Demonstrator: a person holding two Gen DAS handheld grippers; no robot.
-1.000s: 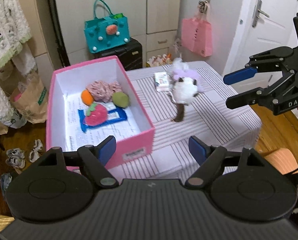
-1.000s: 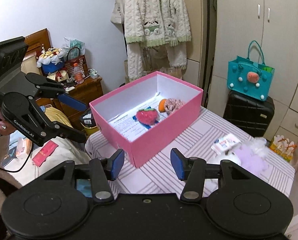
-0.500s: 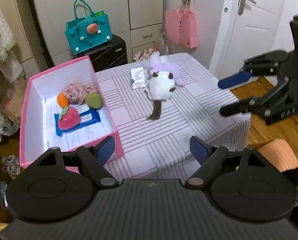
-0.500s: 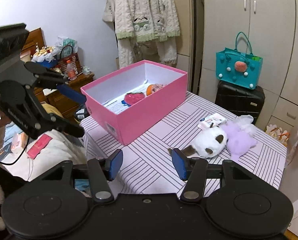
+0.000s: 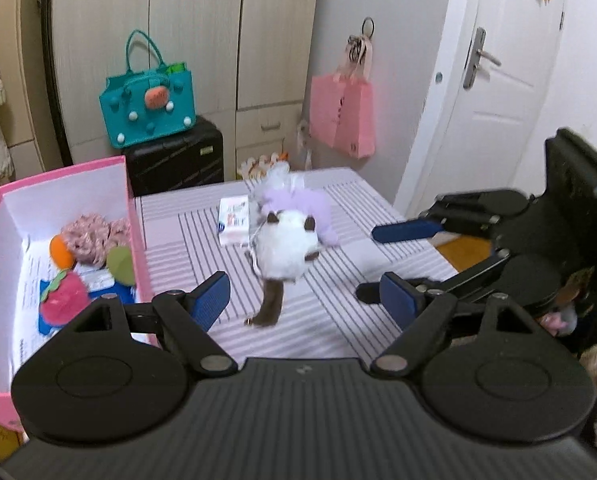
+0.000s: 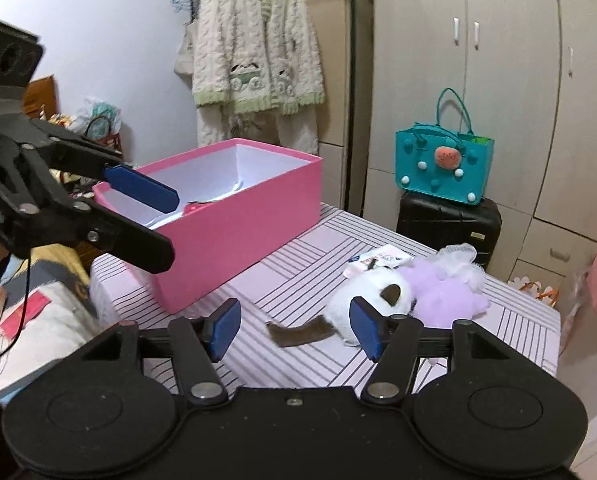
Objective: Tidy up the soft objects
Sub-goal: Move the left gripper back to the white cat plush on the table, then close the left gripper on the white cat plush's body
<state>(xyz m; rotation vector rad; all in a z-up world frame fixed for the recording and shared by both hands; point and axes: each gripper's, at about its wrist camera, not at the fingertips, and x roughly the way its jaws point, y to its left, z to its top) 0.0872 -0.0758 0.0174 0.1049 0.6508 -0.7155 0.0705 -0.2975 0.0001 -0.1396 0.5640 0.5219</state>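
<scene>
A white plush cat [image 5: 285, 250] with brown ears and a brown tail lies on the striped table [image 5: 338, 320]; it also shows in the right wrist view [image 6: 362, 300]. A purple plush [image 5: 302, 204] lies just behind it, also seen from the right wrist [image 6: 446, 292]. The pink box [image 5: 58, 184] on the left holds a strawberry plush [image 5: 64, 298], an orange ball, a green ball and a pink knit piece. My left gripper [image 5: 304, 300] is open, just short of the cat's tail. My right gripper [image 6: 294, 326] is open, close to the cat's tail [image 6: 298, 334].
A small white packet [image 5: 234, 222] lies beside the plushes. A teal bag [image 5: 148, 106] sits on a black suitcase [image 5: 178, 160] behind the table. A pink bag [image 5: 344, 116] hangs on the wall. A white door [image 5: 498, 80] is at the right.
Both grippers have moved in toward the white cat, which looks larger and nearer now. The right gripper has dropped lower over the table. Both stay open.
</scene>
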